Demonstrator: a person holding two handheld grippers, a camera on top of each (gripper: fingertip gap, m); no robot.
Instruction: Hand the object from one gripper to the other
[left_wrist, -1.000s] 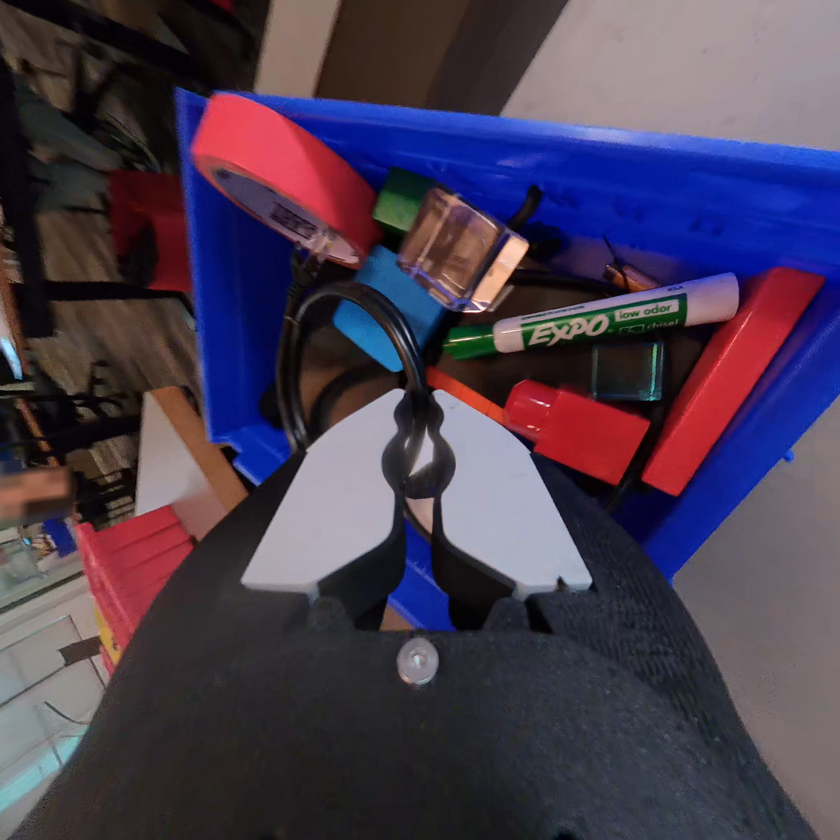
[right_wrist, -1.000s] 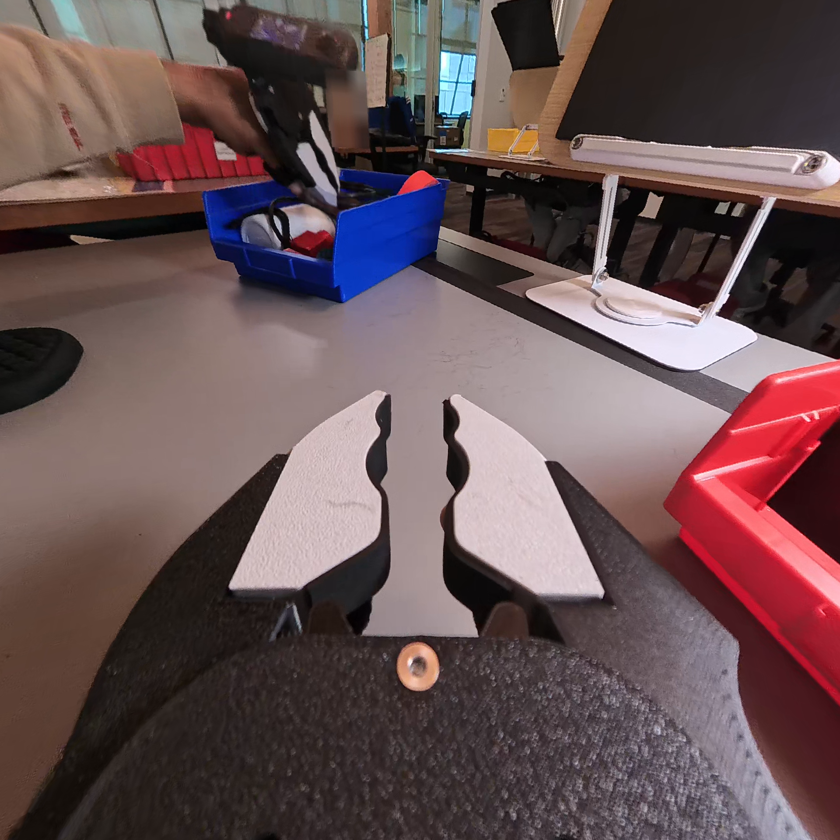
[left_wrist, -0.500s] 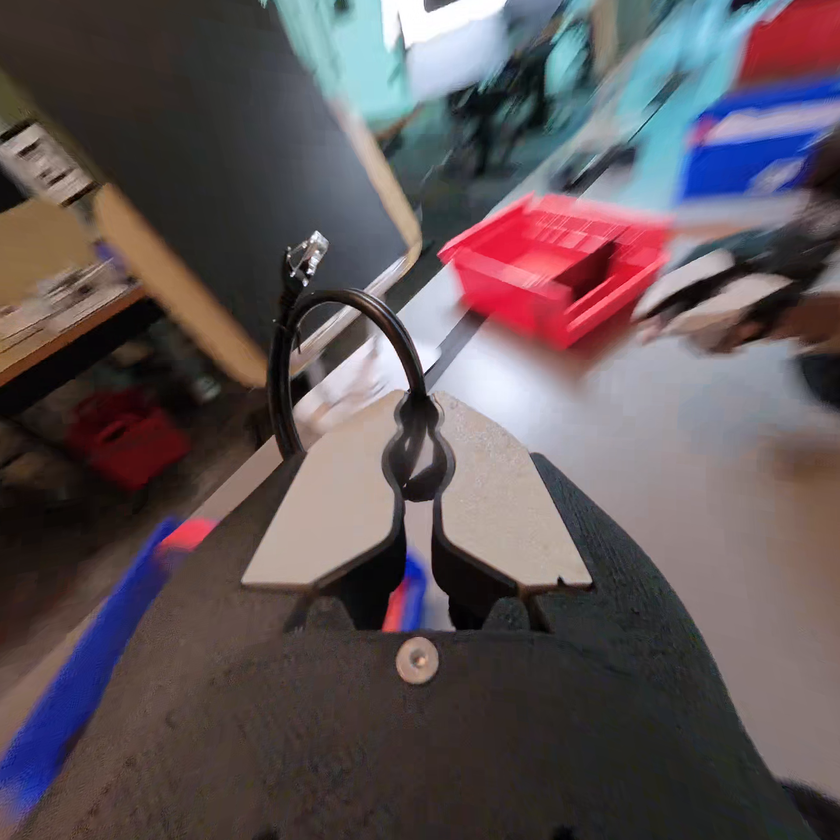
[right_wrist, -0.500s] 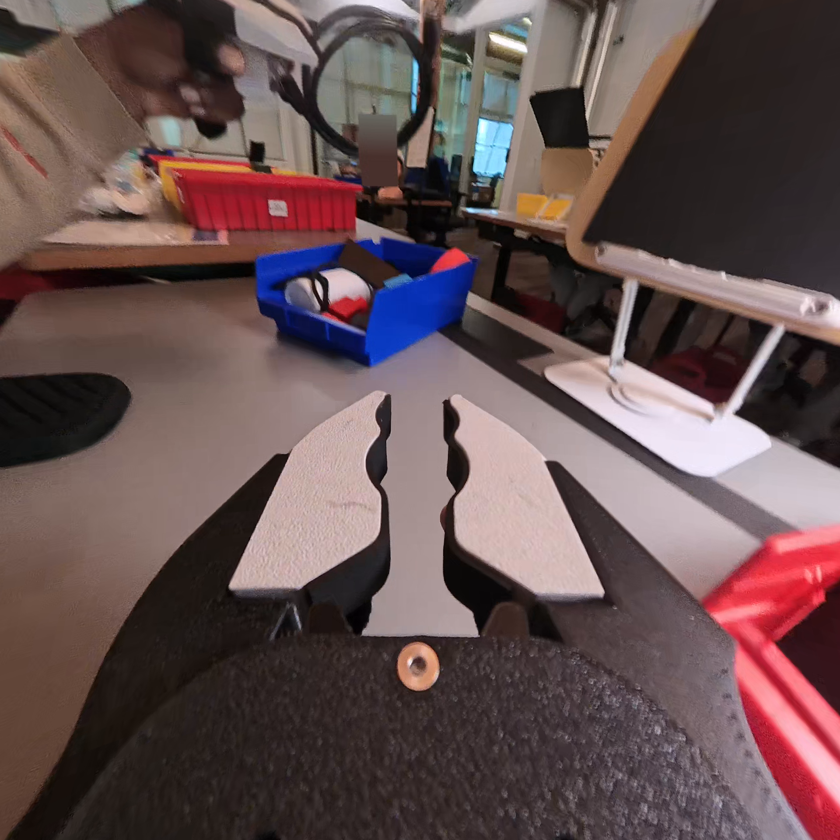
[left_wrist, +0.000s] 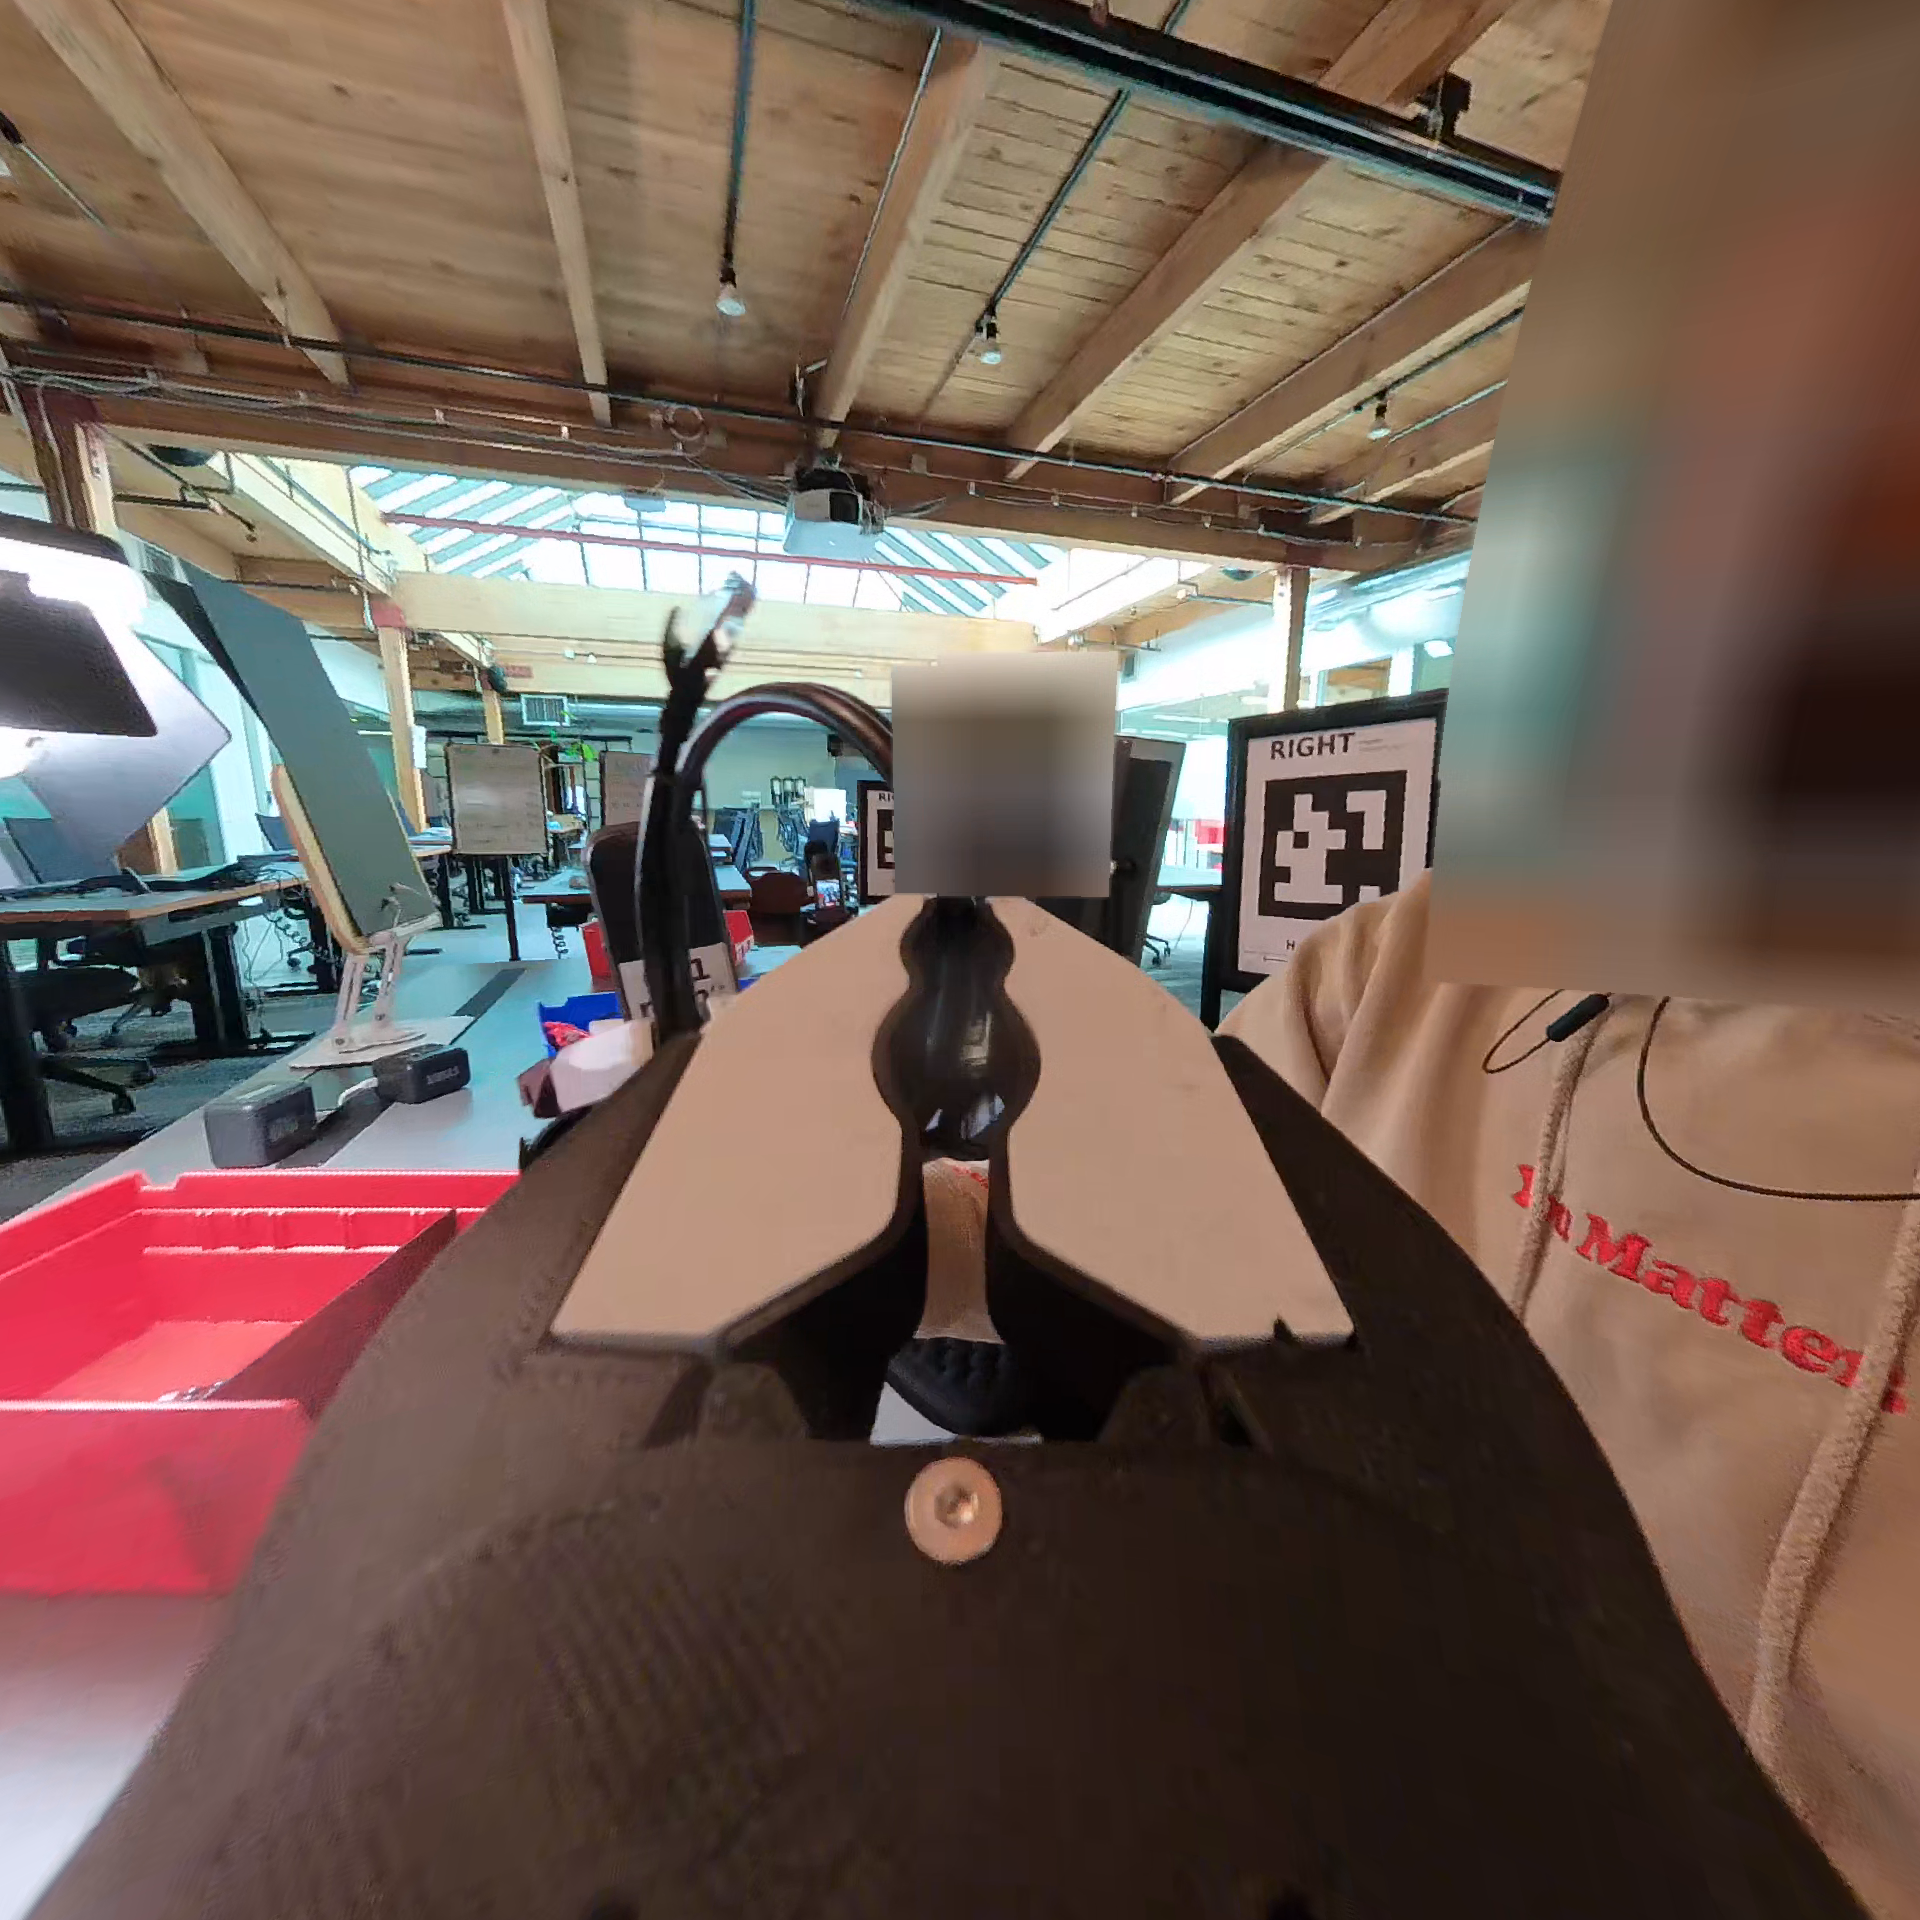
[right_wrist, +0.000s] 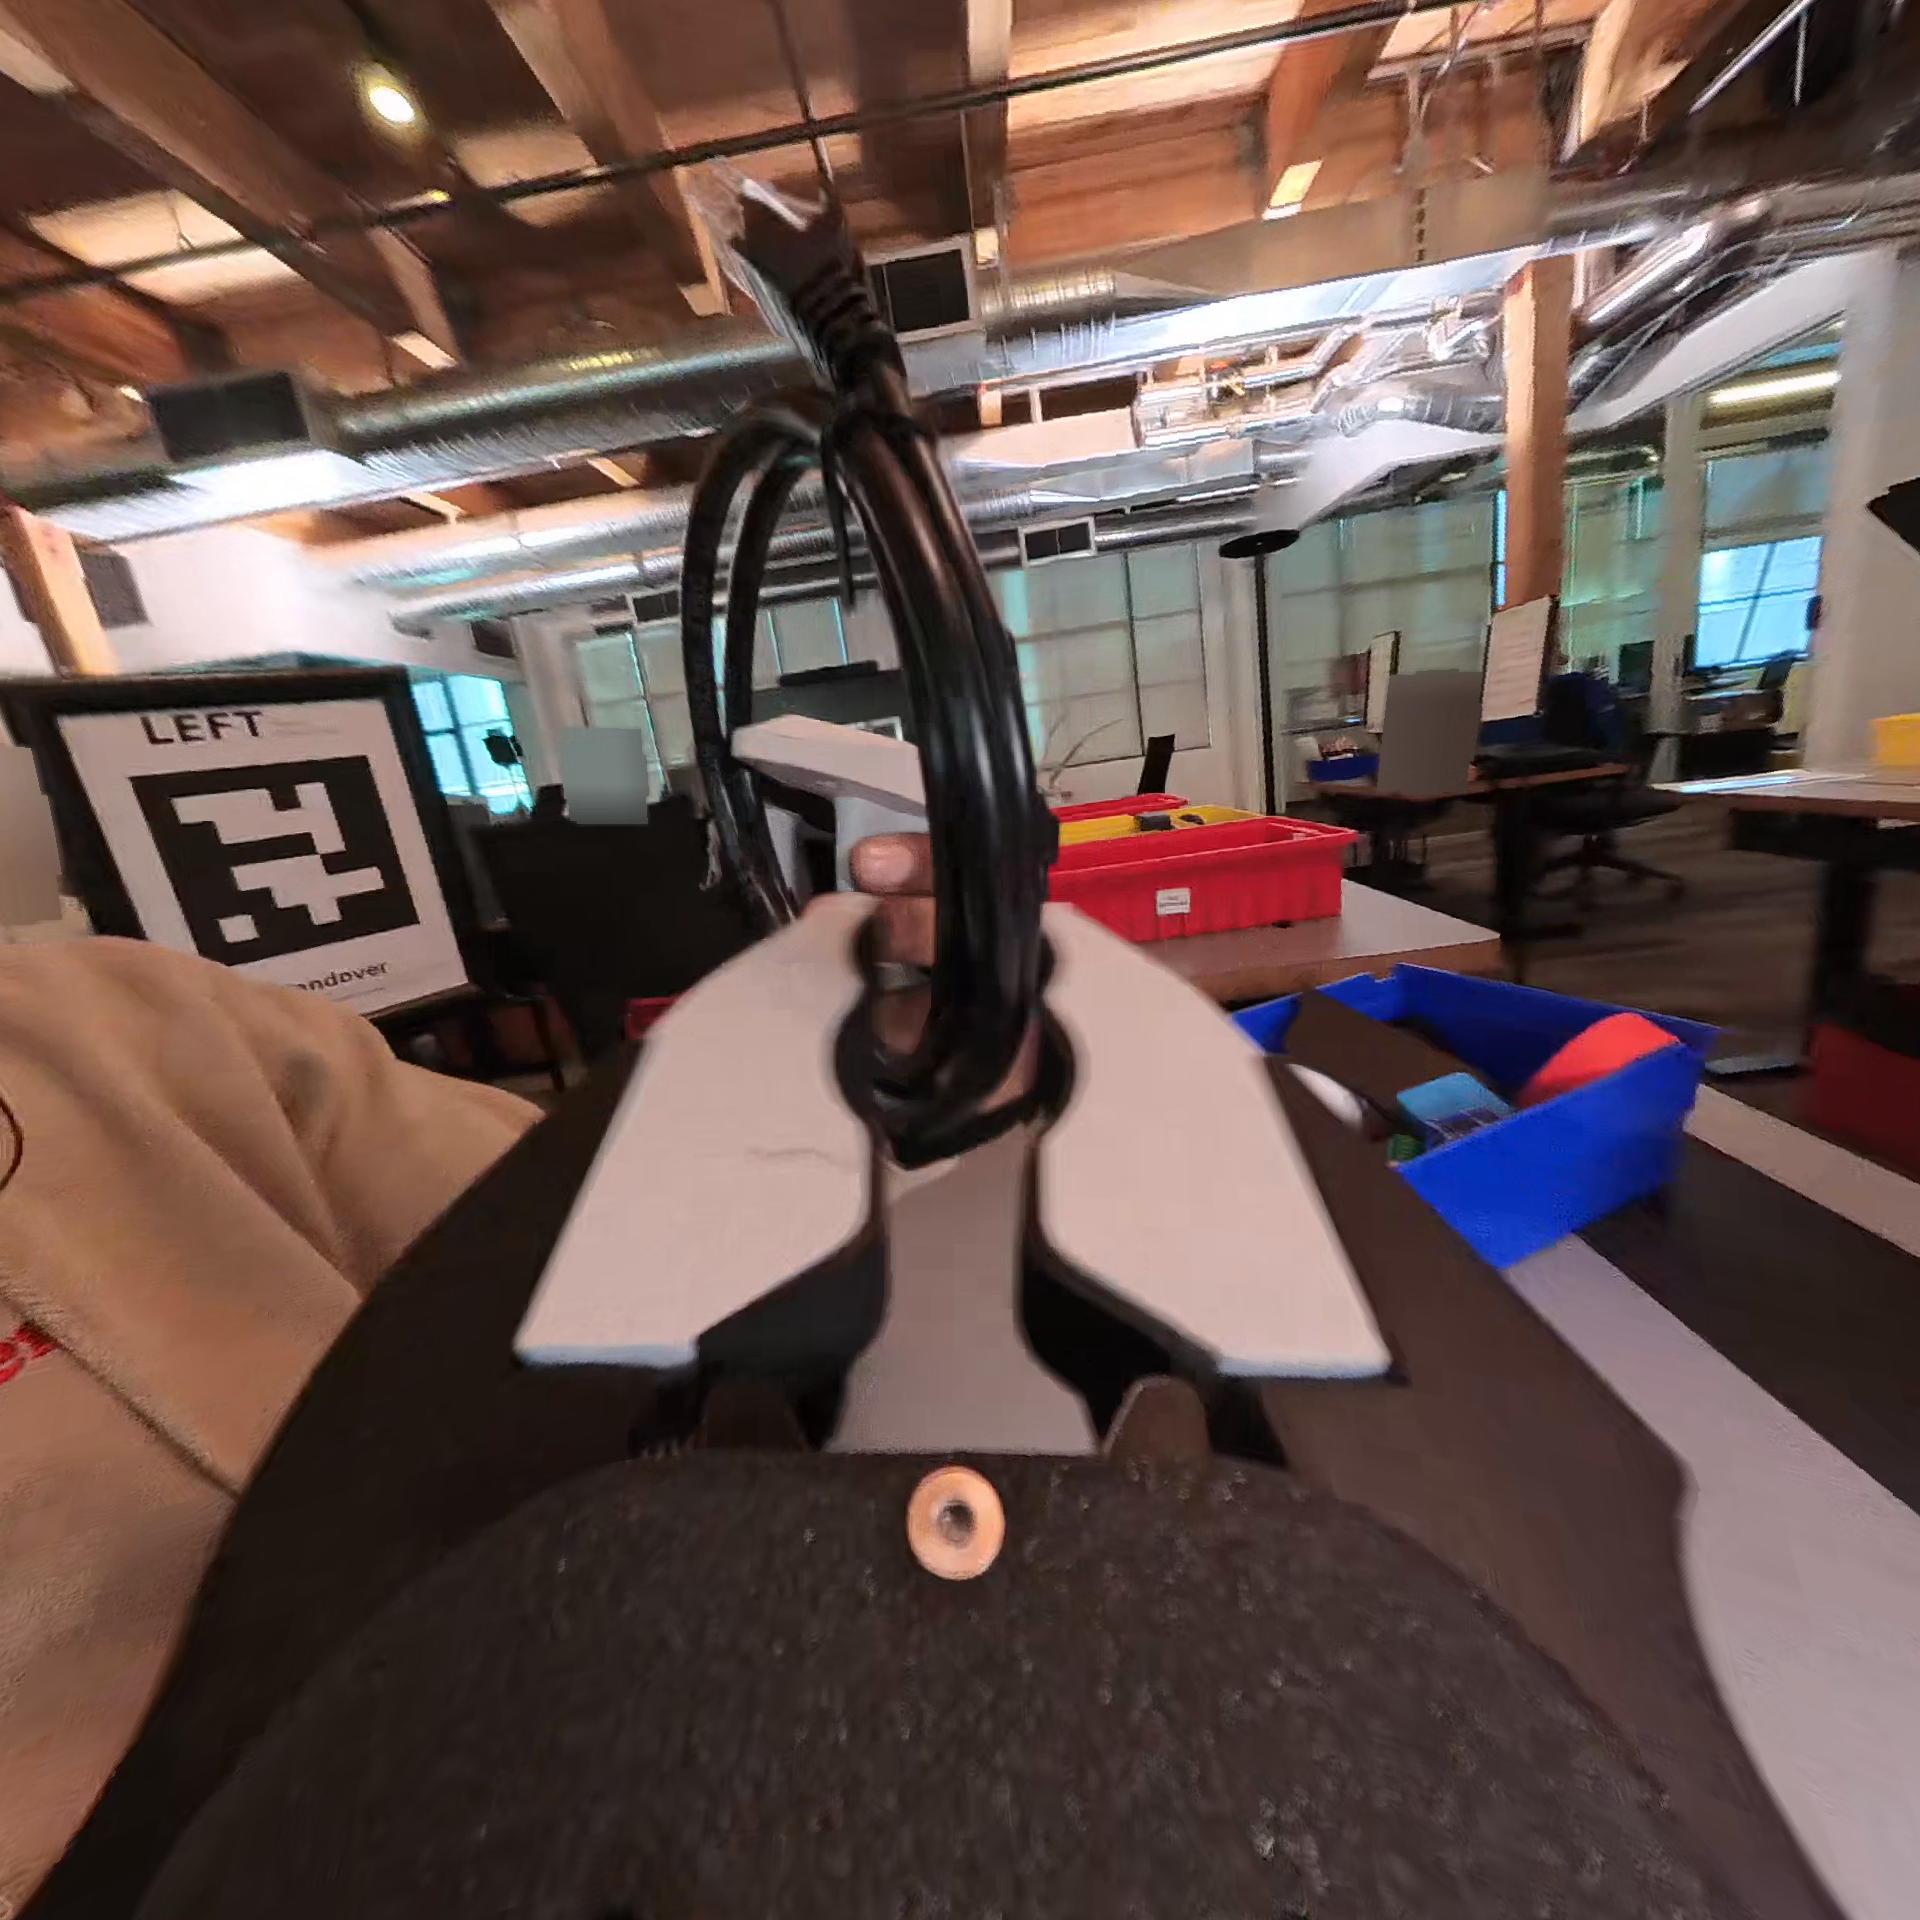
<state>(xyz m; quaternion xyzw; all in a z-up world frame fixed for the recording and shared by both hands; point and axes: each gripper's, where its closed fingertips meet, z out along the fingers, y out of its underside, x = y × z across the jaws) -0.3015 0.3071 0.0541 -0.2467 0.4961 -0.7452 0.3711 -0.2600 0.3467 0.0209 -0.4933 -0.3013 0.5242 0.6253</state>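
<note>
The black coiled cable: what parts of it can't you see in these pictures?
- Left wrist view: the black coiled cable has its arch's right side under a mosaic patch.
- Right wrist view: the left gripper is mostly behind the coil; its grip is hidden.
- Right wrist view: motion blur smears the right gripper; firm pinch unclear.

L gripper (left_wrist: 958, 925) raised, pointing level, jaws clamped tight on cable. R gripper (right_wrist: 951, 940) raised facing it, jaws around same cable w/ a gap, prob not yet gripping. Bare fingers (right_wrist: 899, 868) just past R tips.
</note>
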